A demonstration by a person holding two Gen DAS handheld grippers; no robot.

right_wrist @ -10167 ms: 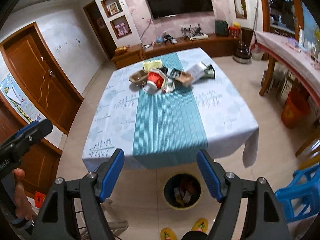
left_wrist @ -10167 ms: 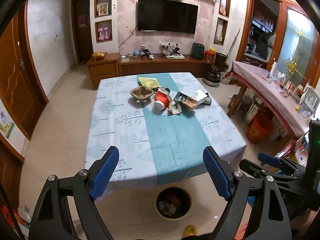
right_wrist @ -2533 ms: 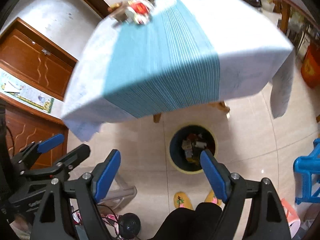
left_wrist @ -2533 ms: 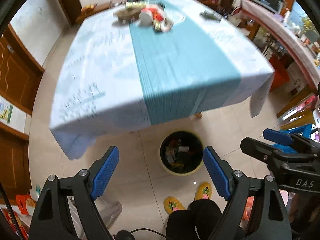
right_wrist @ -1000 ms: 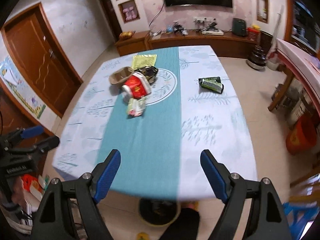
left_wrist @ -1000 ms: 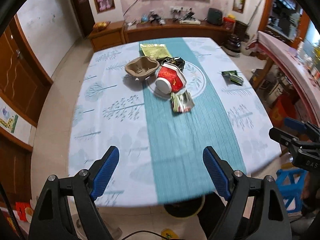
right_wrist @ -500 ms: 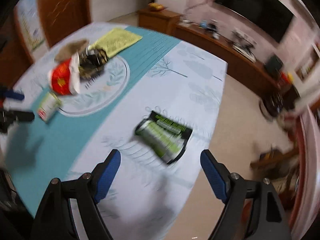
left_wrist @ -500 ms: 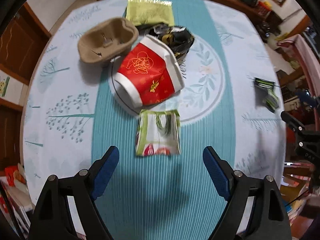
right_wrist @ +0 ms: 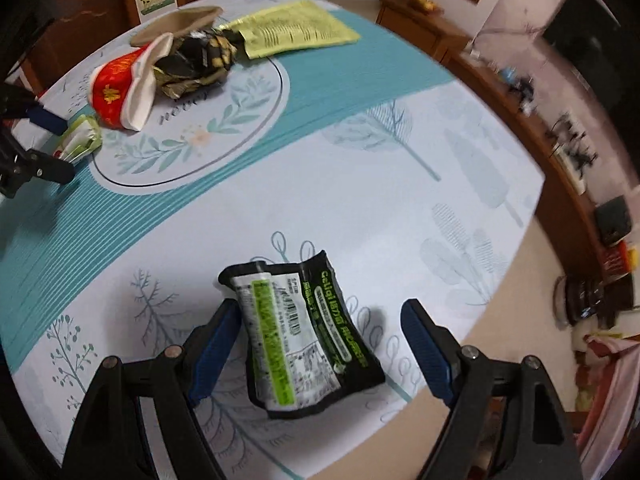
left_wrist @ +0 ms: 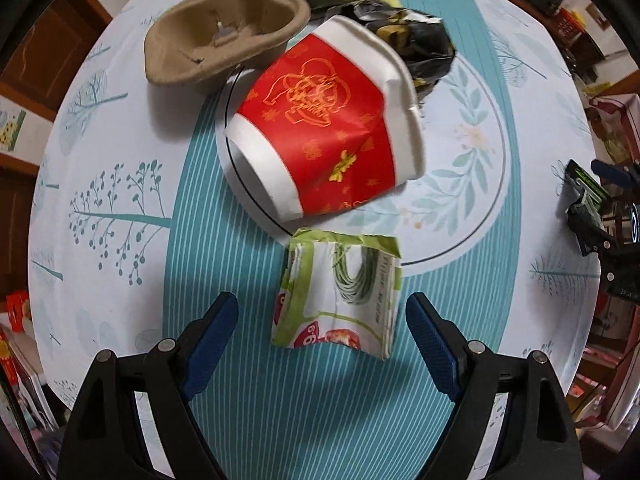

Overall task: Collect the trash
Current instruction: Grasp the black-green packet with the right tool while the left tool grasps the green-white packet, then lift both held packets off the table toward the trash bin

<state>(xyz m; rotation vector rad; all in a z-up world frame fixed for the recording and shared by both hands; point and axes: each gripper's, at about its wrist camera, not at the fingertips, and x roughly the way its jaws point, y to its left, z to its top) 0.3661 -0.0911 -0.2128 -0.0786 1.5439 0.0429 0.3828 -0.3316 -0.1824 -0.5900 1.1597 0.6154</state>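
Crumpled black-and-green wrapper (right_wrist: 304, 336) lies on the tablecloth (right_wrist: 400, 168).

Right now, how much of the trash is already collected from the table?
Nothing is held yet. The left hand-held gripper is open around the green-white packet, and the right hand-held gripper around the black-green wrapper. Left: red cup, brown tray, dark wrapper, yellow-green packet.

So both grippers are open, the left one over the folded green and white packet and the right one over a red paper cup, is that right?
Not quite. The right gripper is open over a black and green wrapper, as the right wrist view shows. The left gripper is open over the folded green and white packet.
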